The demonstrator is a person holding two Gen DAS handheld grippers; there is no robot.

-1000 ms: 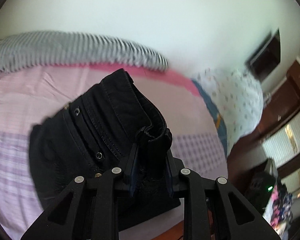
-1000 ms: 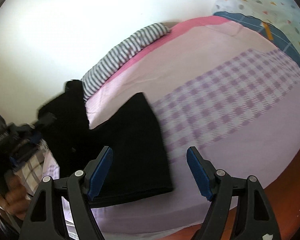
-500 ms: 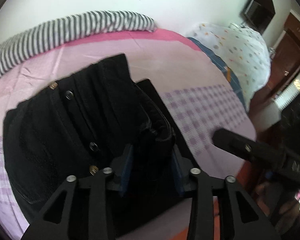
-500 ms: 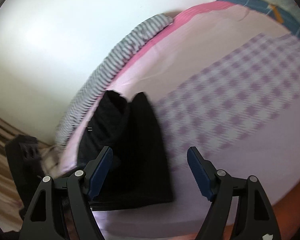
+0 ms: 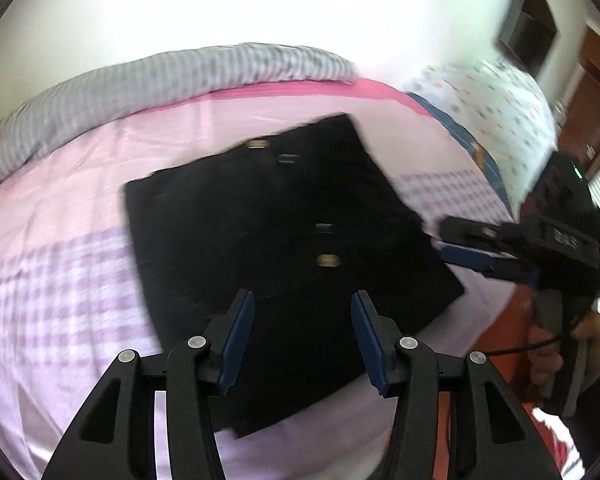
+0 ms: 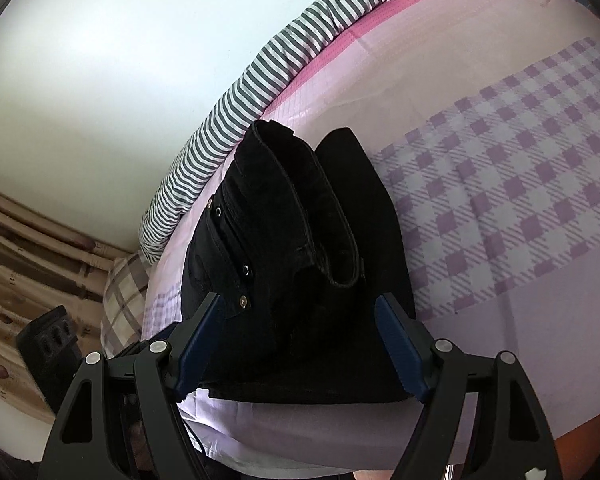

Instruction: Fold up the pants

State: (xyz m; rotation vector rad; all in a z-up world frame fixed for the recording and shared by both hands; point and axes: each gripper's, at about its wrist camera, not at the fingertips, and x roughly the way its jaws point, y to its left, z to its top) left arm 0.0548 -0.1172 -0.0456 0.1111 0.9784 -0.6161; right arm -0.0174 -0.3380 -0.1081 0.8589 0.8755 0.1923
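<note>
The black pants point(image 5: 284, 248) lie folded into a flat square on the pink and purple checked bed point(image 5: 52, 264). In the right wrist view the pants point(image 6: 300, 264) show a raised waistband fold with metal studs on top. My left gripper point(image 5: 302, 334) is open and empty, just above the near edge of the pants. My right gripper point(image 6: 300, 346) is open and empty, its blue pads on either side of the near part of the pants. The right gripper also shows in the left wrist view point(image 5: 484, 256), at the right edge of the pants.
A grey striped blanket point(image 5: 140, 92) runs along the wall at the bed's far side and also shows in the right wrist view point(image 6: 268, 72). A dotted pillow point(image 5: 496, 108) lies at the right. A checked cloth point(image 6: 120, 304) sits at the bed's left end.
My left gripper has opened and let go of the waistband. The pants now lie flat on the bed. My right gripper has moved in close over the pants.
</note>
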